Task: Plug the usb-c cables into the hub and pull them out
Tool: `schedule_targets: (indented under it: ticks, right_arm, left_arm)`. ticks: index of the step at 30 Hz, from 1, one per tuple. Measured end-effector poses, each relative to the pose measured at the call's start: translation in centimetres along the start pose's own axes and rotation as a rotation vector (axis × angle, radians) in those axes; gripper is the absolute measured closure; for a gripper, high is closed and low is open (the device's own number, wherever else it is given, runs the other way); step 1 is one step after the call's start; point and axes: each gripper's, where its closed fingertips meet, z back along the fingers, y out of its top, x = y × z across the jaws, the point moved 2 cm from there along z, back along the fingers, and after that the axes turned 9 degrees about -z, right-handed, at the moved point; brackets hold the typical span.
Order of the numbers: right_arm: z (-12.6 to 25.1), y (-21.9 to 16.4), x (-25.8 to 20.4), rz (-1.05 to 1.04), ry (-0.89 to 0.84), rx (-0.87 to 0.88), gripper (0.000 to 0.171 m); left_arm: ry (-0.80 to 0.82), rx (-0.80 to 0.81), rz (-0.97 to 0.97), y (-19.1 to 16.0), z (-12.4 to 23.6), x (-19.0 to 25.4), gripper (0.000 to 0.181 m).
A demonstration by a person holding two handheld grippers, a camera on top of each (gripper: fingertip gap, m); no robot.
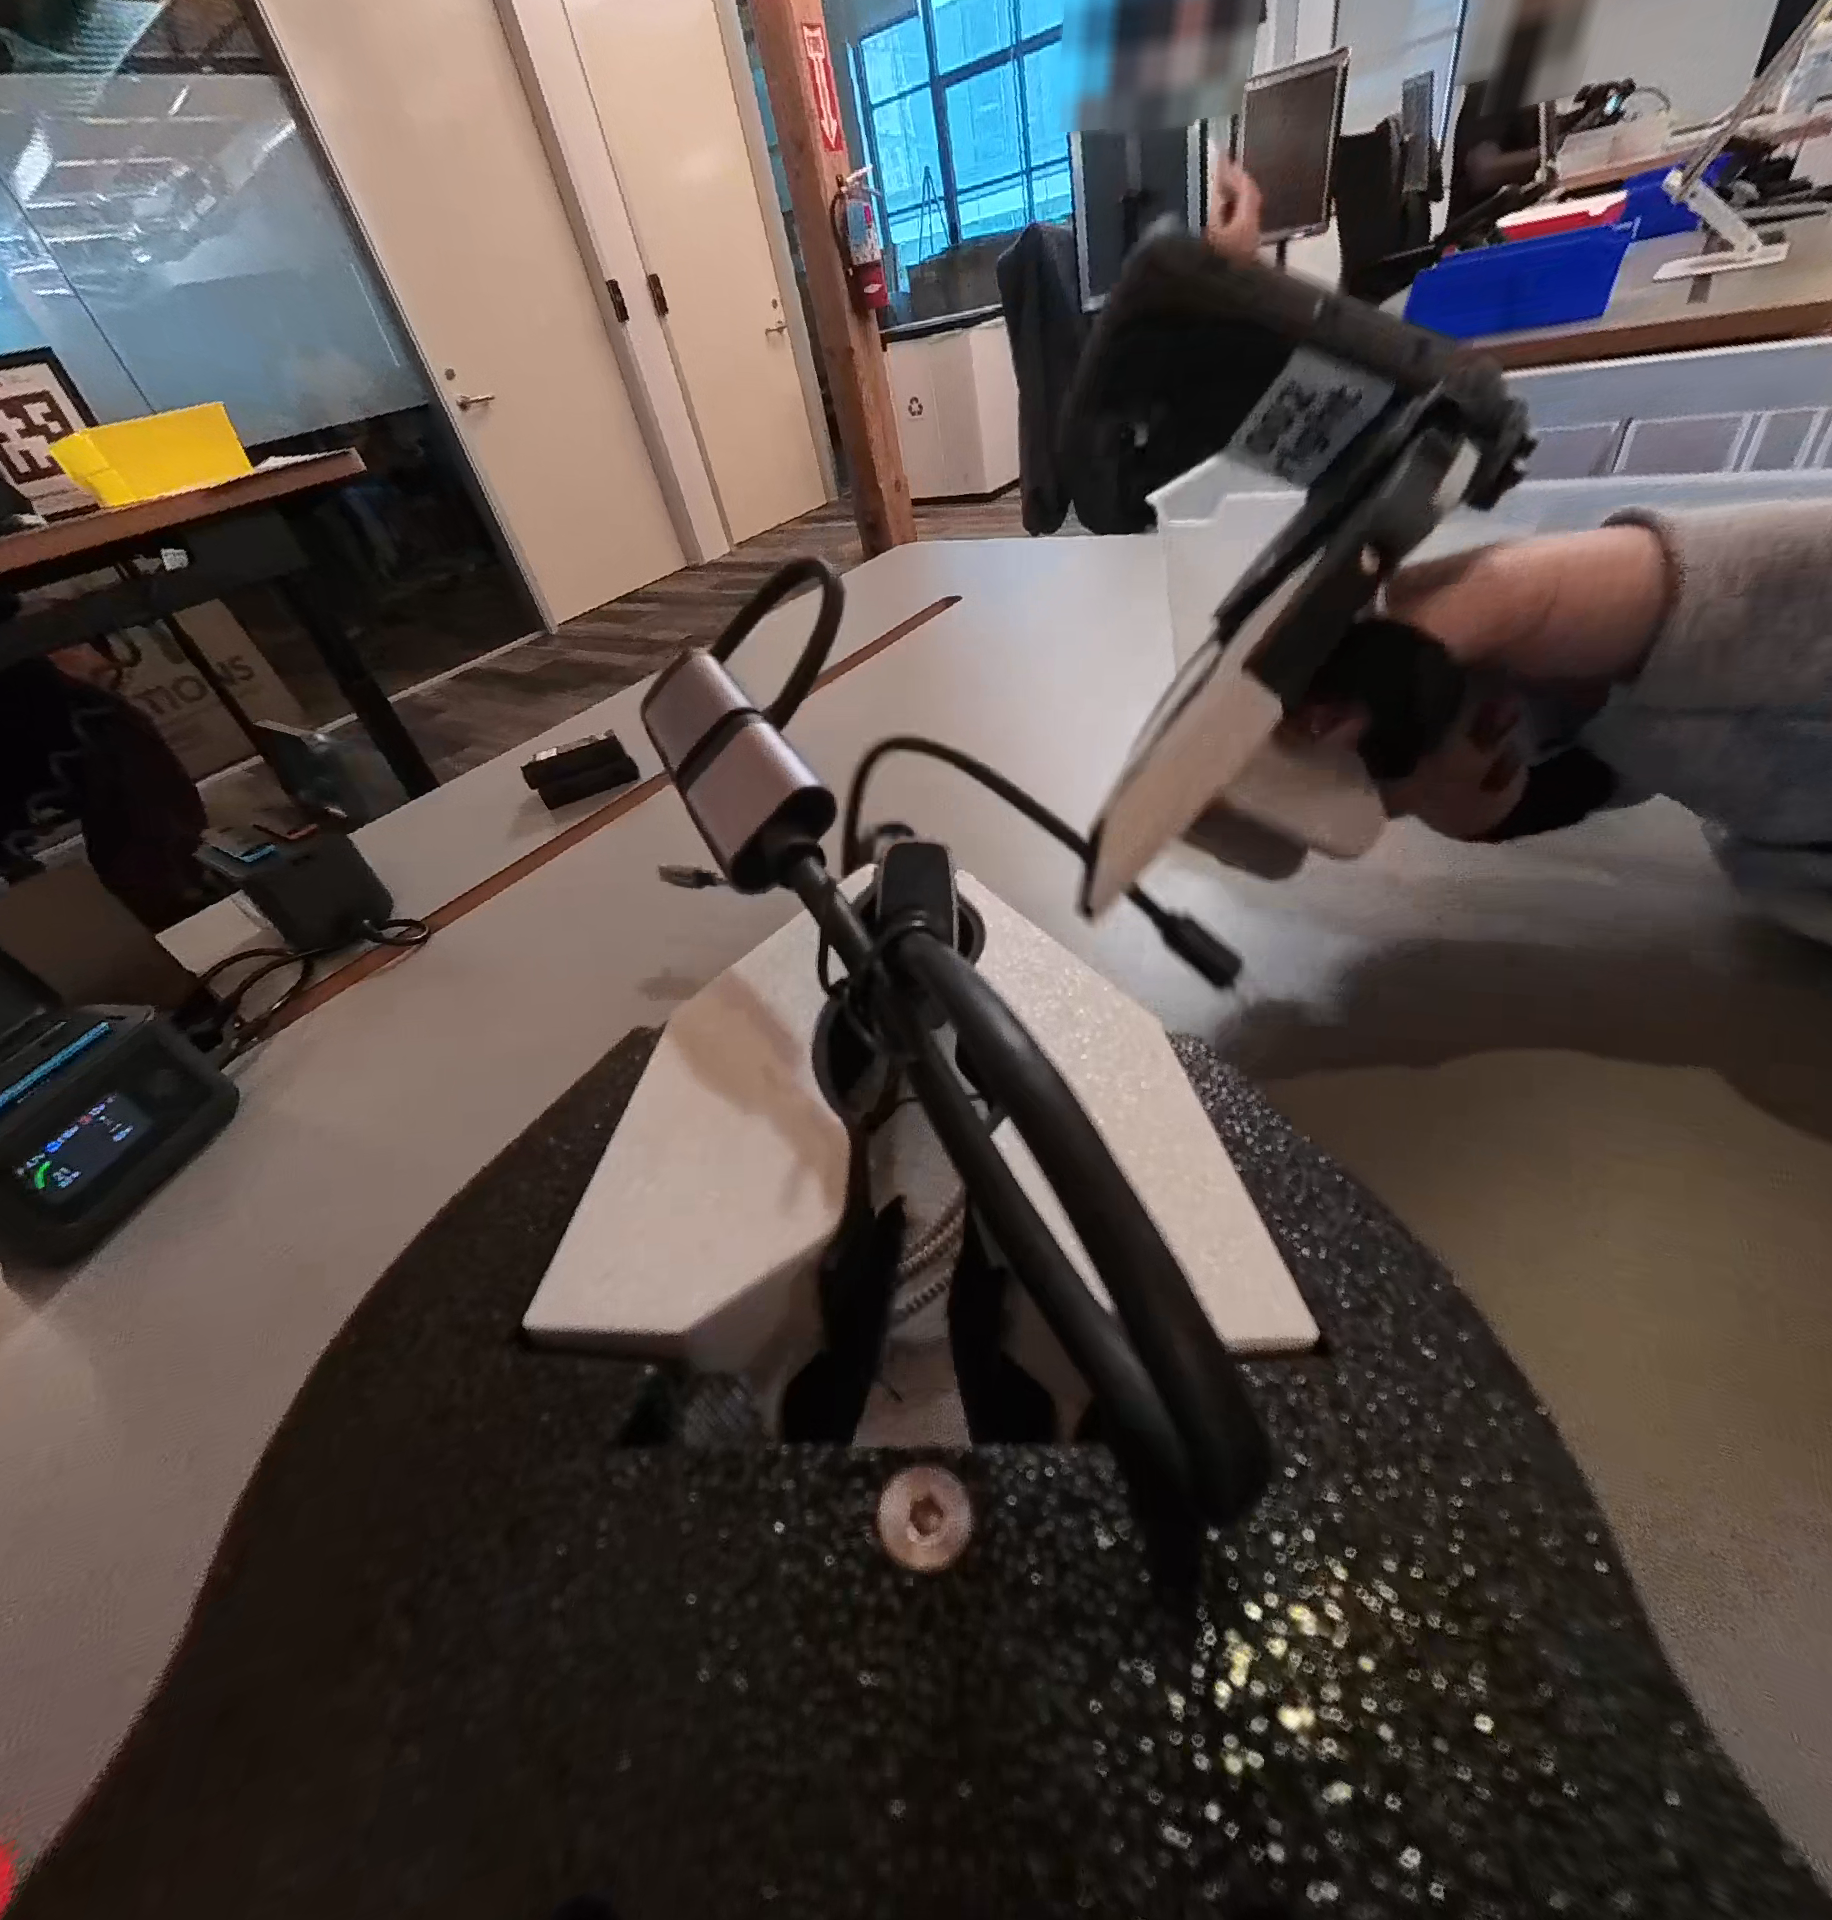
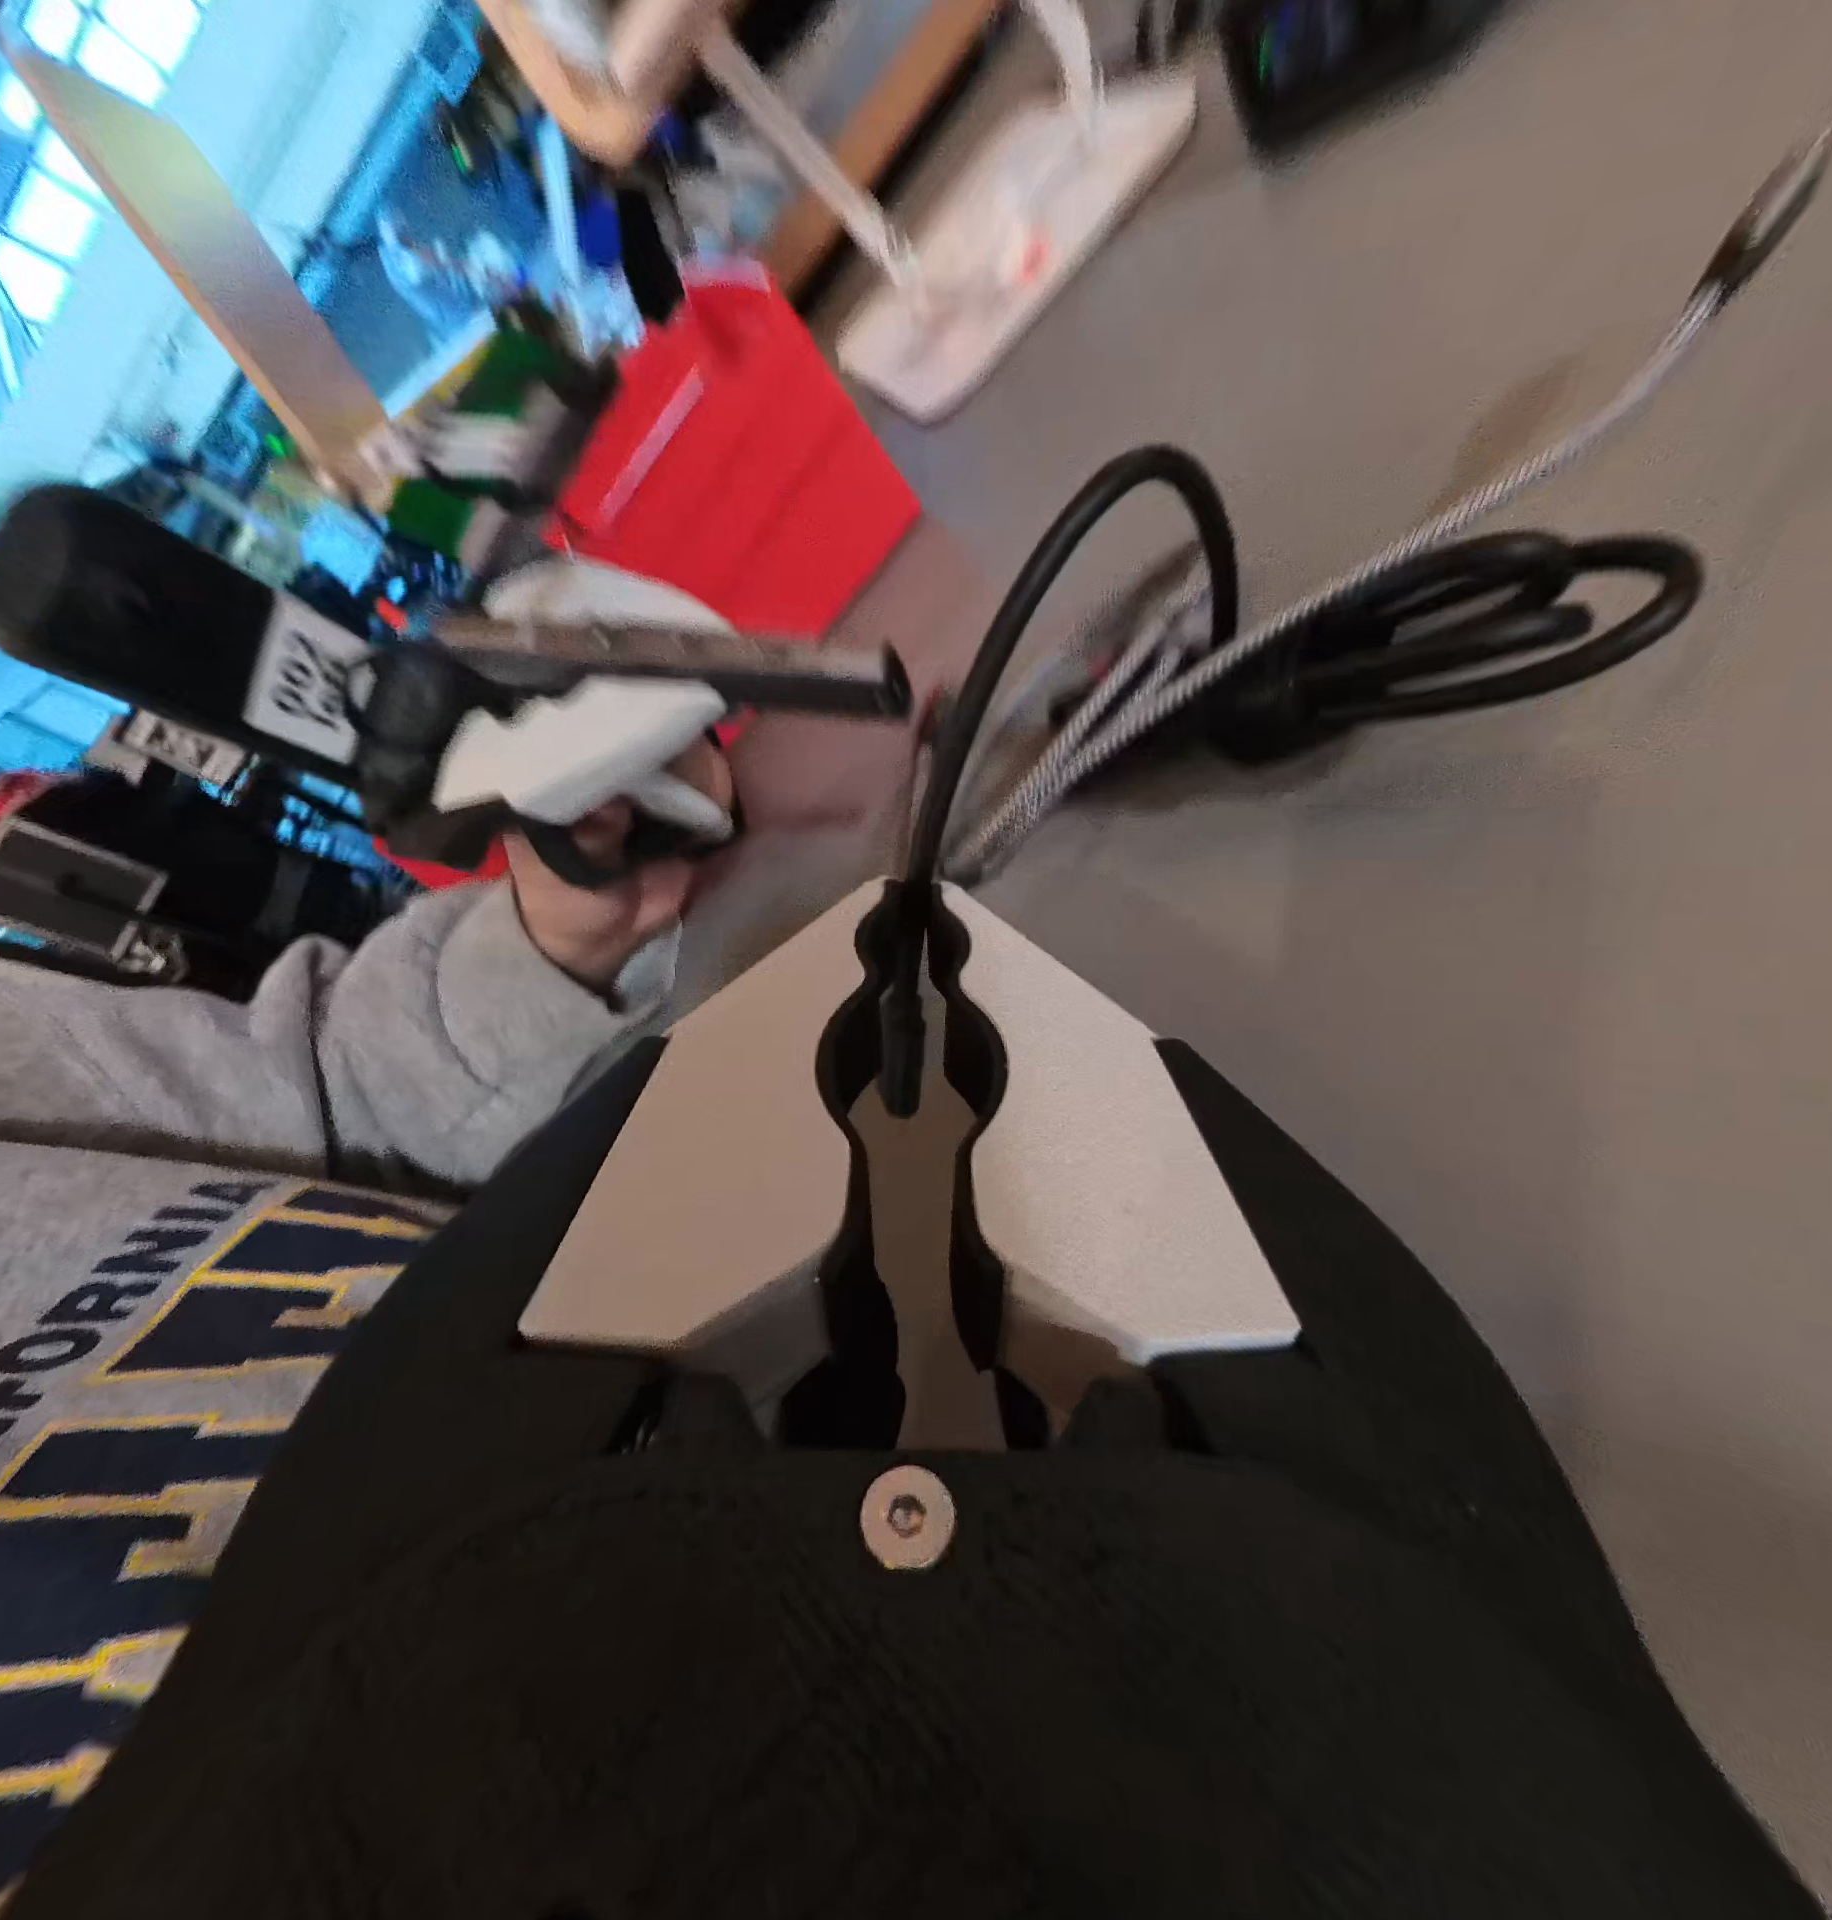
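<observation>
Surface: a pale grey table (image 1: 268, 1091) with a dark seam running across it.
Behind the seam: a small black block (image 1: 579, 771) lies flat on the top.
Right wrist view, same table (image 2: 1411, 935): a bundle of looped black and braided silver cables (image 2: 1411, 634) rests on it, well apart from the table's edge.

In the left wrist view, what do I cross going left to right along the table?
Dark device with a lit screen → small black box → grey hub held up by the left gripper → loose black cable plug → right gripper in a hand.
</observation>
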Motion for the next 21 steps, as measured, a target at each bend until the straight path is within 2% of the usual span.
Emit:
schedule_targets:
  ticks: [5, 9, 11, 15, 21]
  right_arm:
    - [1.4, 3.7, -2.8, 0.112, 0.119, 0.328, 0.169]
    - [1.2, 4.3, -4.0, 0.083, 0.255, 0.46, 0.17]
    - [0.9, 4.3, -4.1, 0.08, 0.29, 0.472, 0.17]
    - [0.2, 3.8, -3.2, 0.078, 0.252, 0.437, 0.168]
    - [-0.3, 2.9, 0.2, 0.006, 0.058, 0.303, 0.169]
  left_arm:
    - [-0.013, -0.044, 0.049, -1.0, -0.8, 0.8, 0.174]
    - [-0.087, -0.046, 0.121, -1.2, -1.5, 2.2, 0.174]
    - [-0.125, -0.041, 0.121, -1.1, -1.6, 2.9, 0.174]
    - [-0.187, -0.015, 0.164, -0.5, -1.5, 3.7, 0.175]
    - [-0.157, -0.121, 0.195, -2.1, -1.7, 3.0, 0.174]
